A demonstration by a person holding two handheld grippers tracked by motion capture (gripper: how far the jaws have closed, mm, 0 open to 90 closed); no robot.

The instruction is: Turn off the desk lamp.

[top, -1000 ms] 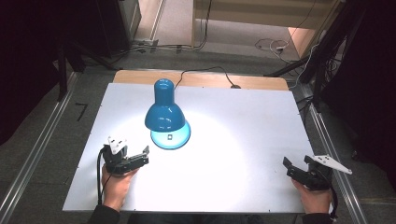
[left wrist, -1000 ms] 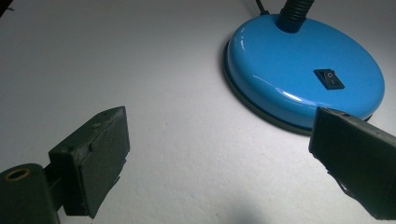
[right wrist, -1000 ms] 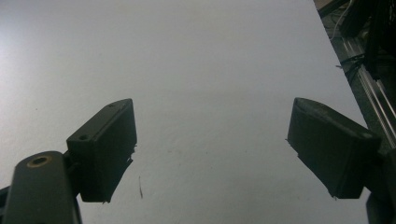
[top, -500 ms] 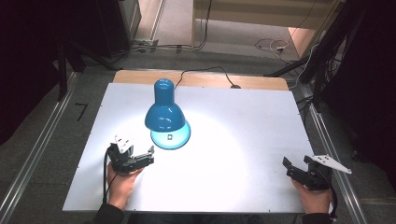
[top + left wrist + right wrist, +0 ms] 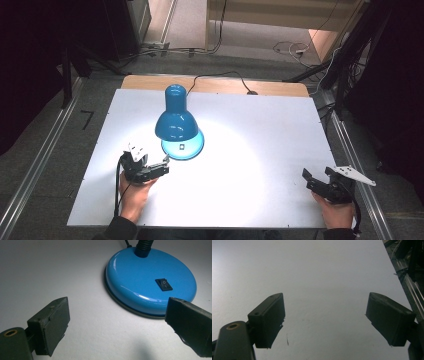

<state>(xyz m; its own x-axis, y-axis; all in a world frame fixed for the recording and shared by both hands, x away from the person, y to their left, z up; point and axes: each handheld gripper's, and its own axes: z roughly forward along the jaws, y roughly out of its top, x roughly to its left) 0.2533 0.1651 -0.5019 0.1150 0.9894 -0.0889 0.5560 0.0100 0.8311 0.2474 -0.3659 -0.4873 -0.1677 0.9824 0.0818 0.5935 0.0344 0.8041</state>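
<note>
The left gripper (image 5: 161, 169) is held low over the white table top (image 5: 260, 150) with its jaws wide apart and nothing between them. Just ahead of it stands the glossy blue desk lamp (image 5: 176, 120), whose round blue metal base (image 5: 152, 280) is seen close in front of the right-hand jaw in the left gripper view, not touched. The small black rocker switch (image 5: 163, 284) on this base is marked "I" and "O"; no brand name can be read. The lamp is lit, so the gripper is probably brought near for pressing this switch. The right gripper (image 5: 317, 179), also spread open and empty, is kept well apart at the table's near right corner, likely only waiting.
</note>
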